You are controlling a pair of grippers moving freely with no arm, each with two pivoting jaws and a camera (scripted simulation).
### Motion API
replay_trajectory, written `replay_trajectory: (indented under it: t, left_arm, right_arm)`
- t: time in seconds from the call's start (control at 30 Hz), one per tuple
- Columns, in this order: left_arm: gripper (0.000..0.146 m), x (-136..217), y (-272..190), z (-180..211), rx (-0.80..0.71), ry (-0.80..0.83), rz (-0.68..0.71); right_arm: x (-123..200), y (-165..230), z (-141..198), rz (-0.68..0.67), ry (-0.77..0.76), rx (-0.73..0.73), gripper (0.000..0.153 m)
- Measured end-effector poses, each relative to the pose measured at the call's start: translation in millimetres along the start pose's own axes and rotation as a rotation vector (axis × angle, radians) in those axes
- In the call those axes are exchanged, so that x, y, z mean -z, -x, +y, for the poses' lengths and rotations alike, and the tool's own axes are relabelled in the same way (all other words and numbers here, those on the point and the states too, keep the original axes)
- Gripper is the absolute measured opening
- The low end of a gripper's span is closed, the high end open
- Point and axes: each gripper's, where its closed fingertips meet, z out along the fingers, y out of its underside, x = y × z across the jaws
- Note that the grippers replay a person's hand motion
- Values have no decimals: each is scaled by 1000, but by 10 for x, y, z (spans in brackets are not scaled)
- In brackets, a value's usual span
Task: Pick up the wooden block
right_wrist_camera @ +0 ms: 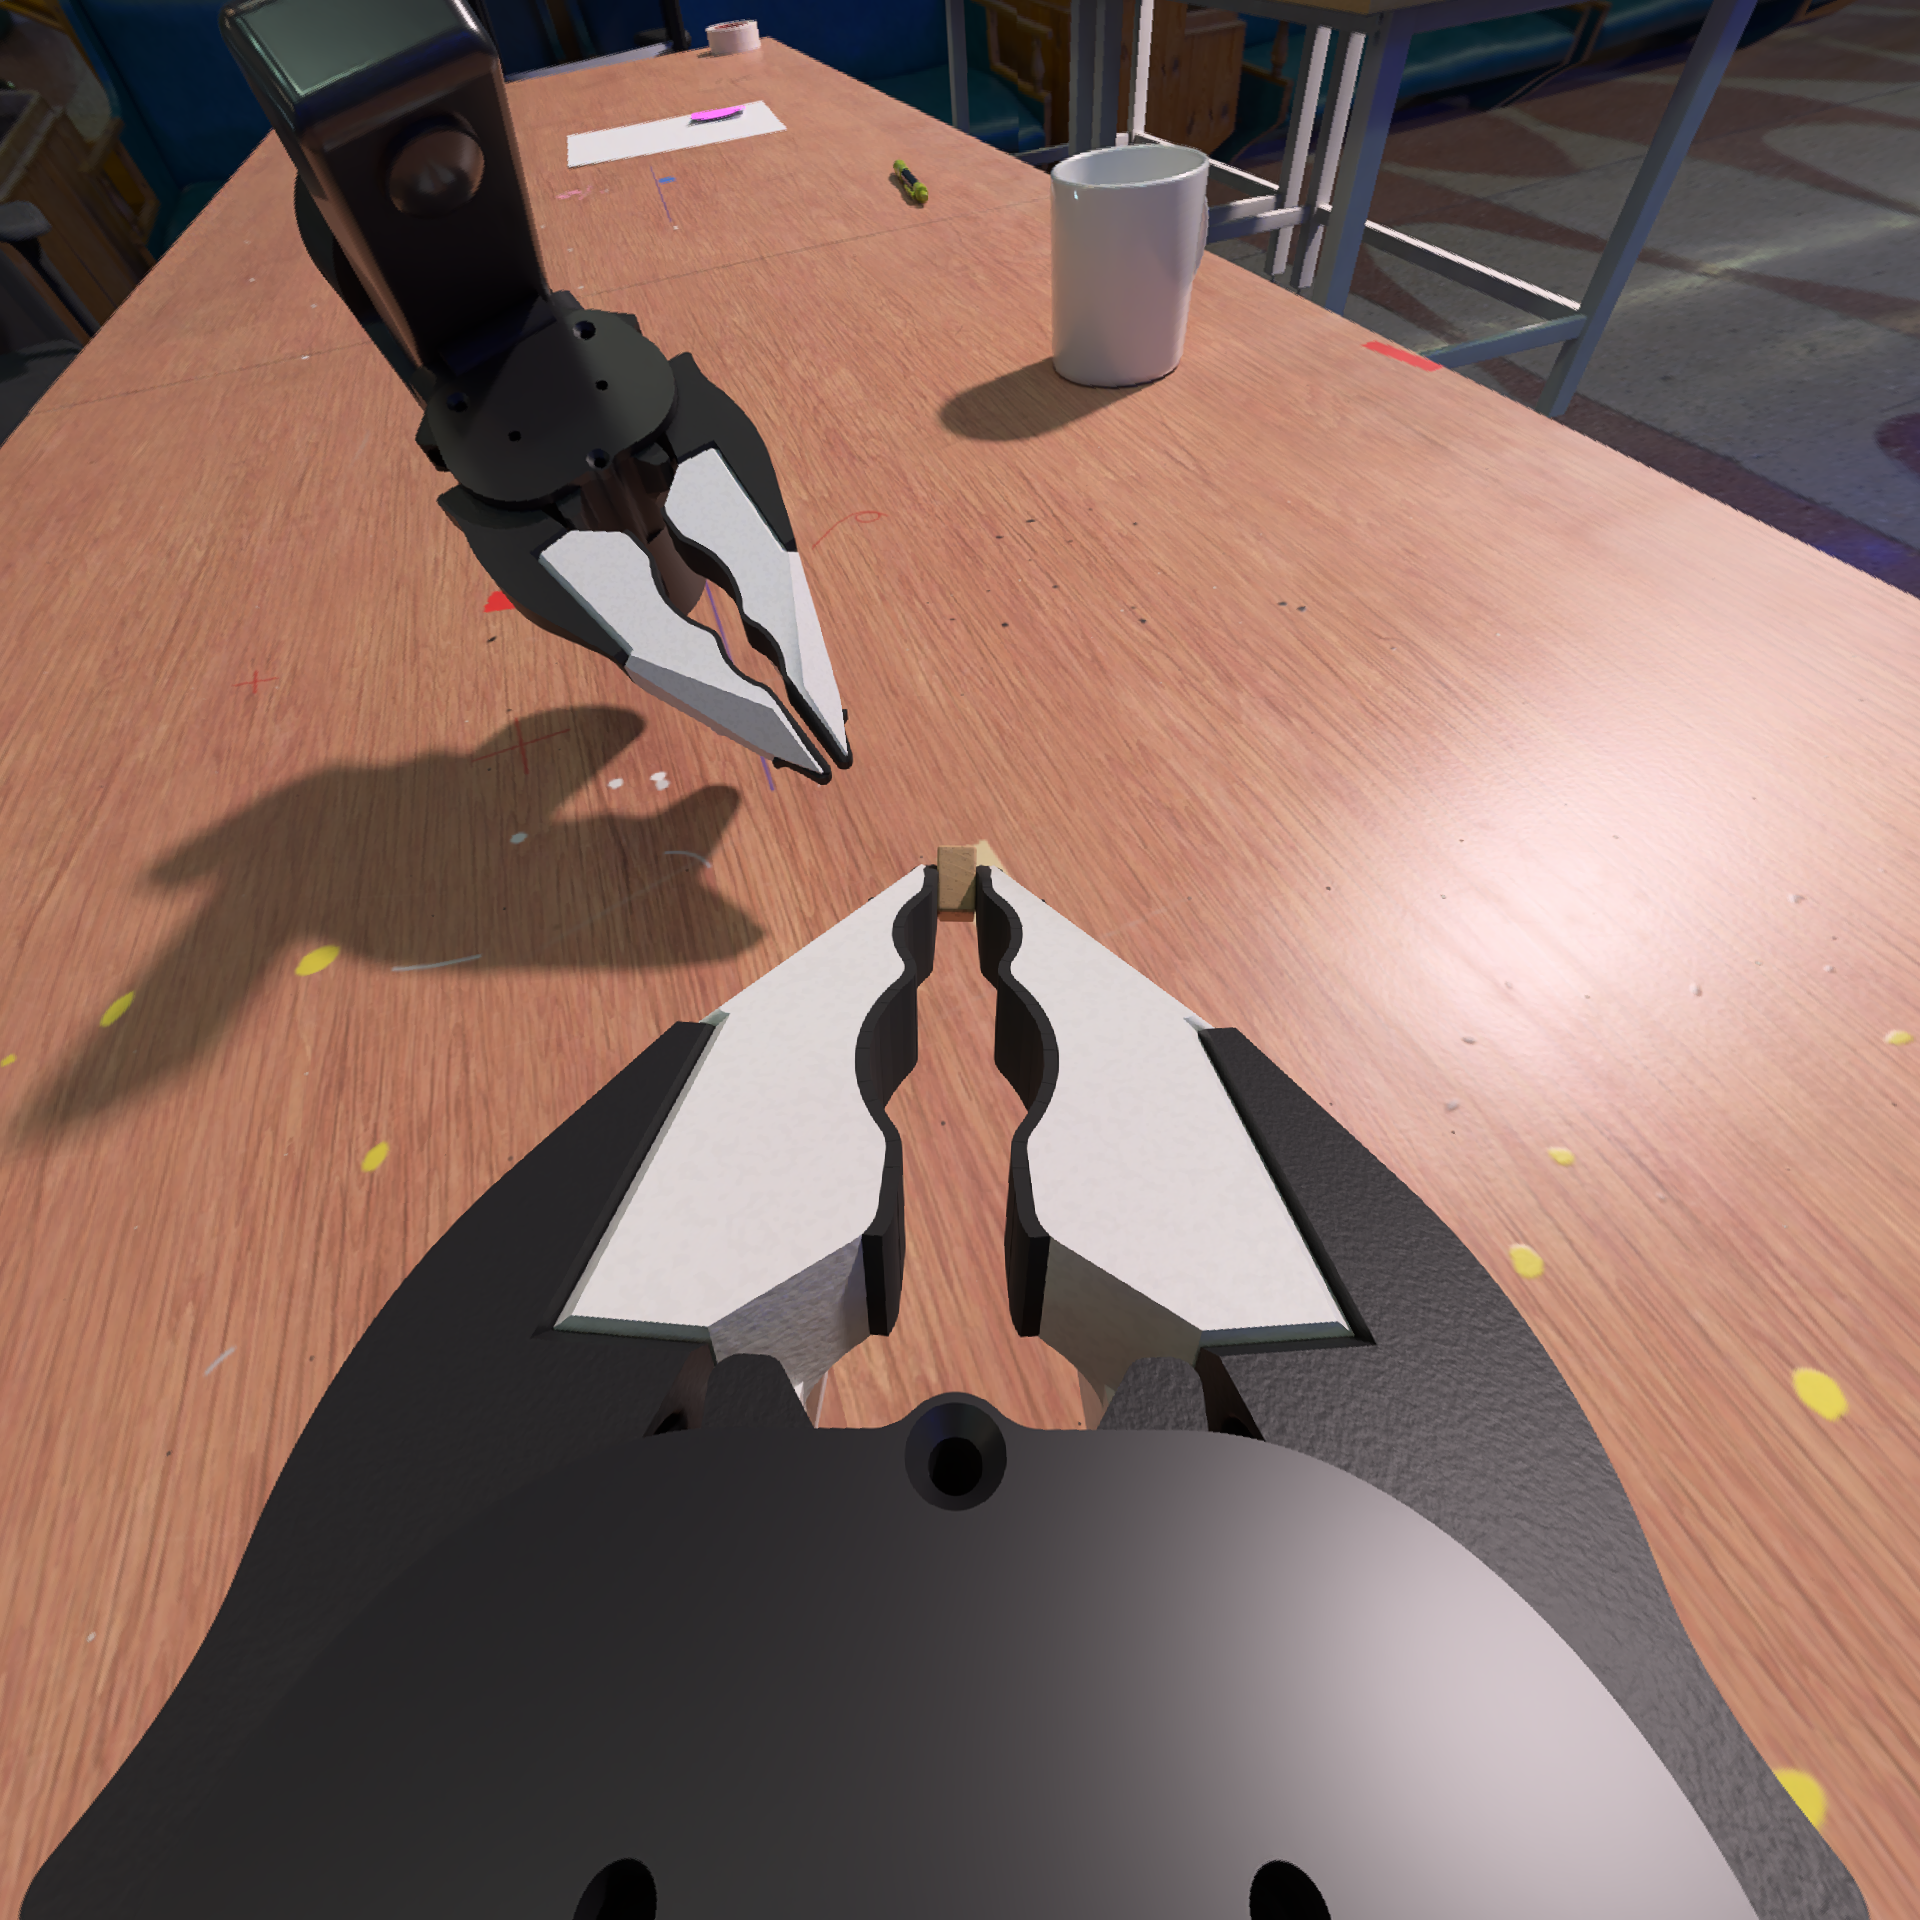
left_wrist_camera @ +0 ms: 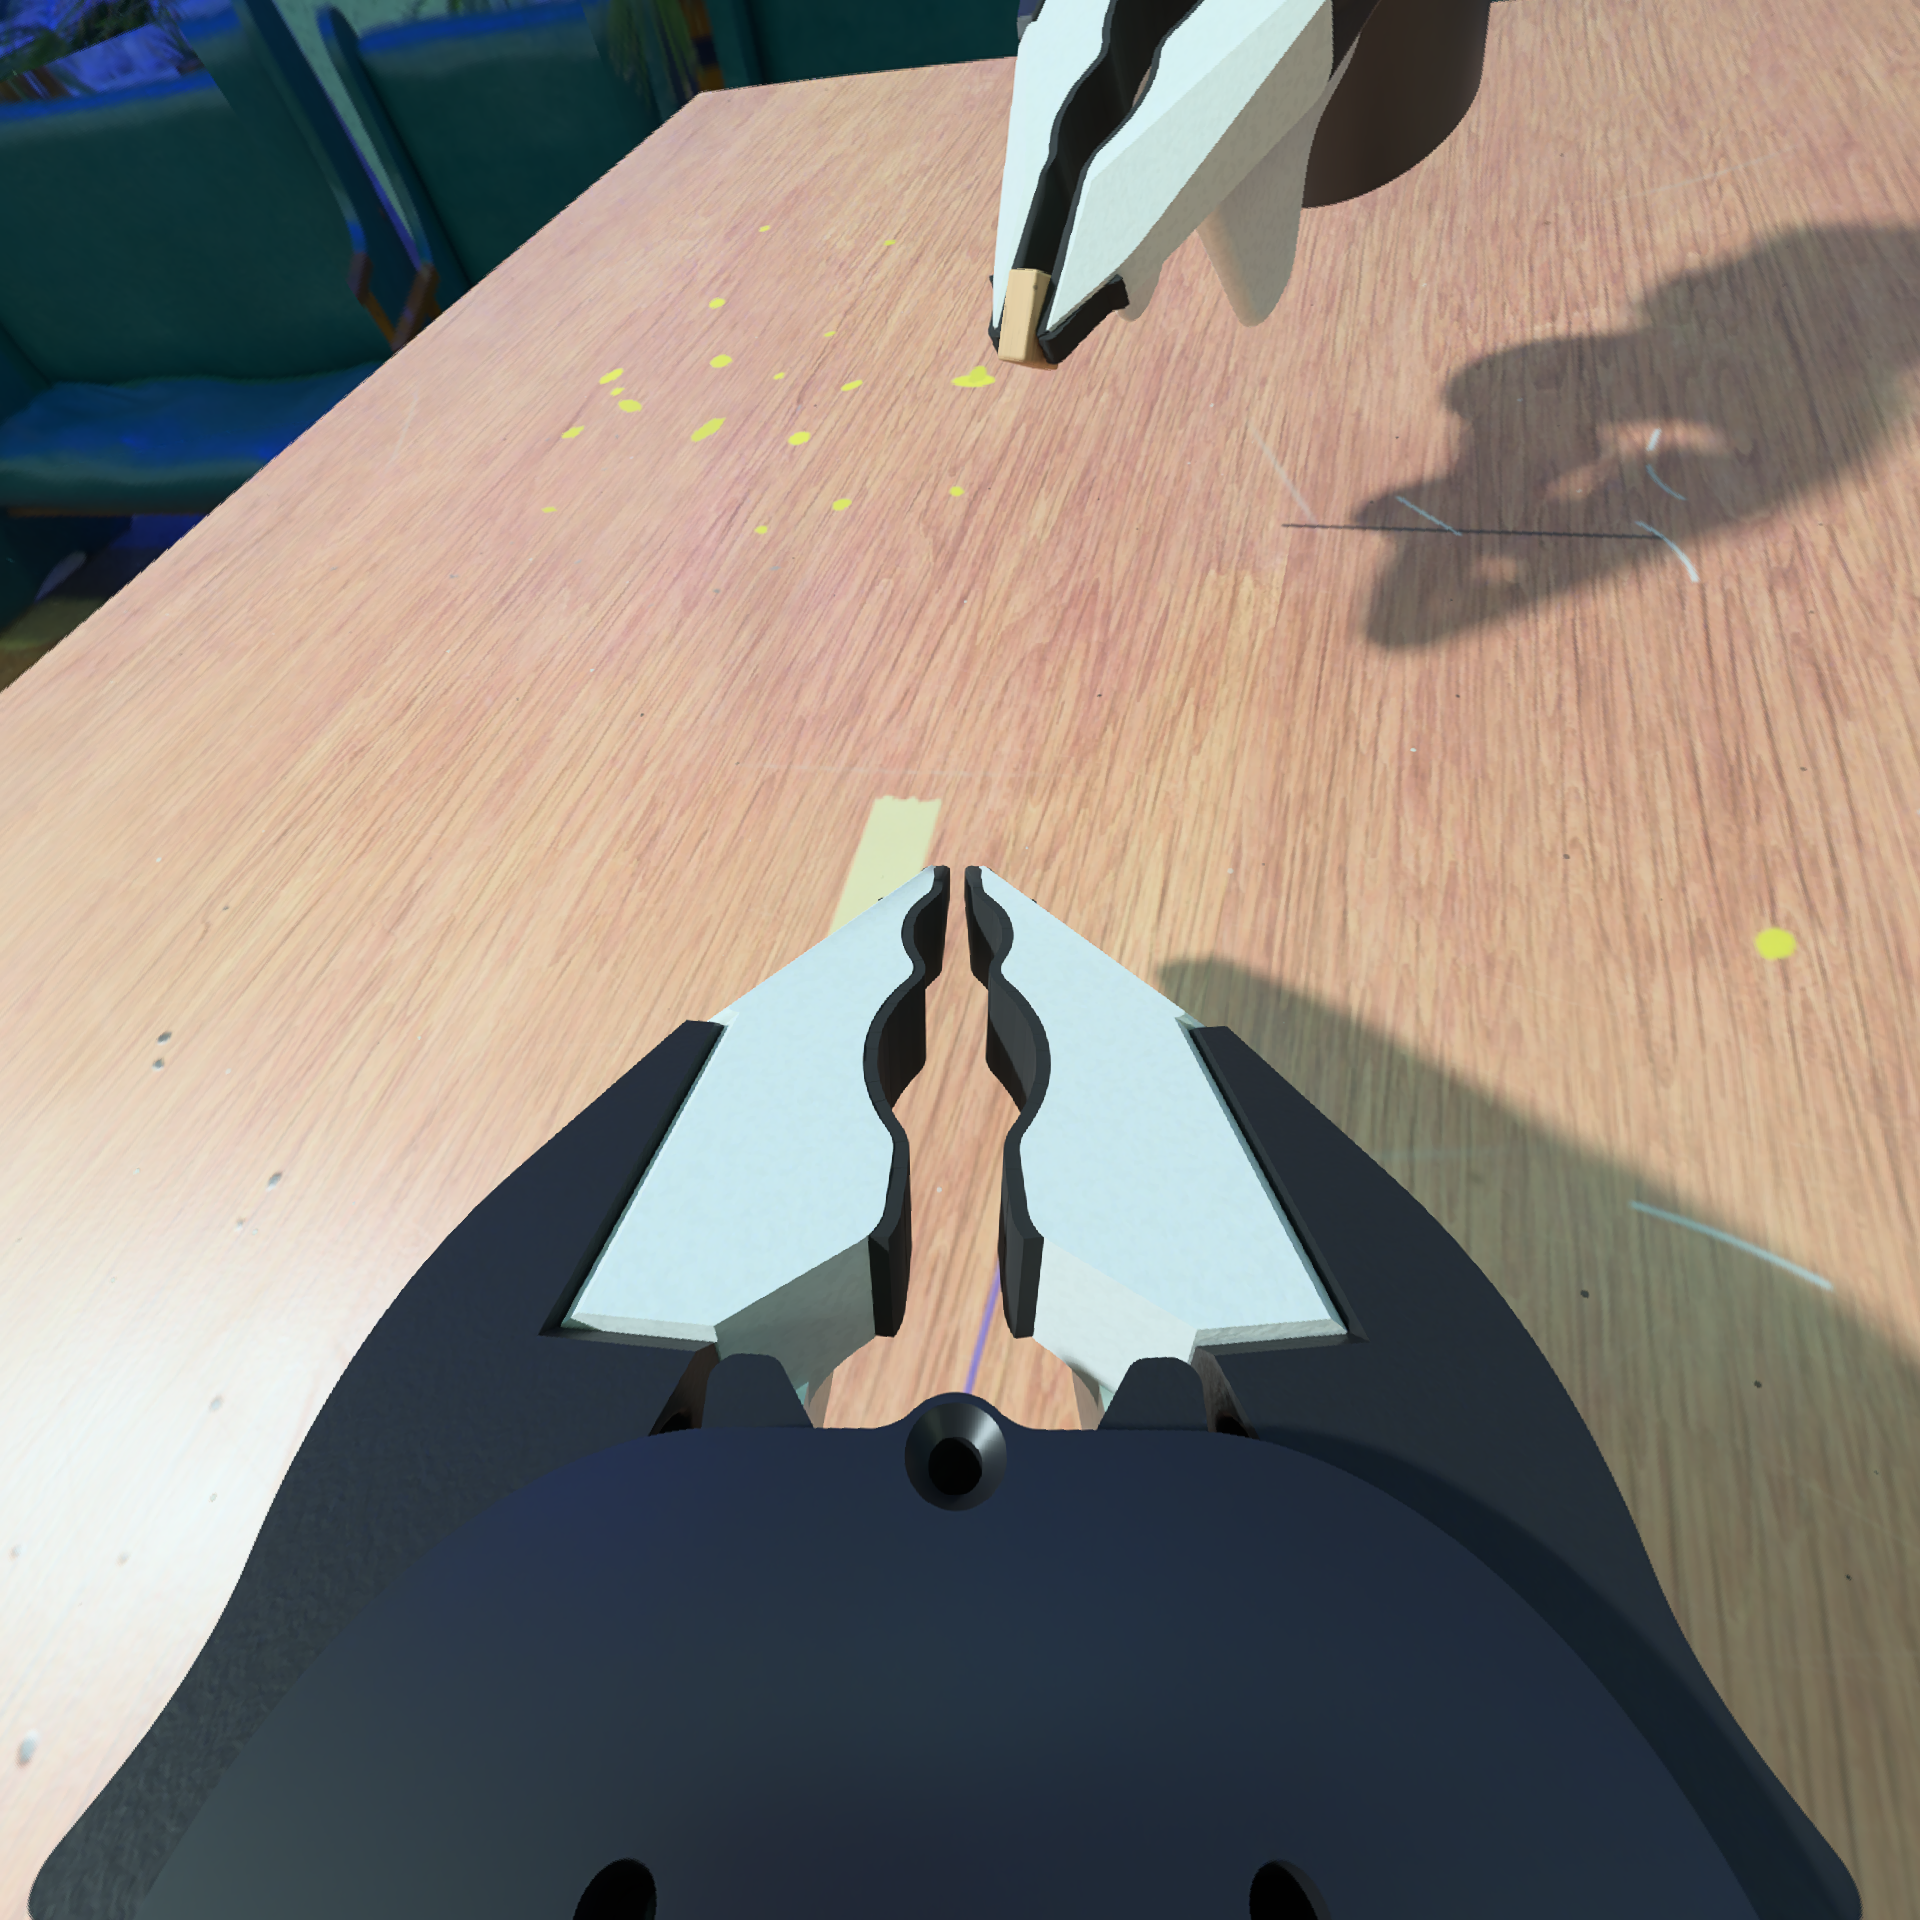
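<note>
Squarely pinched — wooden block [right_wrist_camera: 957, 879] between right gripper [right_wrist_camera: 956, 883] fingertips.

The left gripper [left_wrist_camera: 957, 878] hangs over the table [left_wrist_camera: 520, 831], fingertips nearly touching. At one o'clock, the right gripper [left_wrist_camera: 1029, 327] pinches the wooden block [left_wrist_camera: 1020, 315].

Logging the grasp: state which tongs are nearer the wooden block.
Right. The right tongs pinch the wooden block between their tips; the left tongs hang apart from it, shut and empty.
</note>
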Motion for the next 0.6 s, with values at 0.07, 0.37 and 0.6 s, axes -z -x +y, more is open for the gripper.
replay_trajectory:
  t: [0.07, 0.37, 0.6]
  left_arm:
    - [3, -3, -5, 4, -4, 2, 1]
    - [3, -7, -11, -7, -6, -1, 0]
    - [3, -91, -45, -4, 28, 24, -8]
  right_arm:
    - [-8, 5, 3, -5, -1, -4, 6]
    - [-116, 51, 54, -48, -1, -63, 7]
    - [-385, 204, 159, -118, 63, -229, 6]
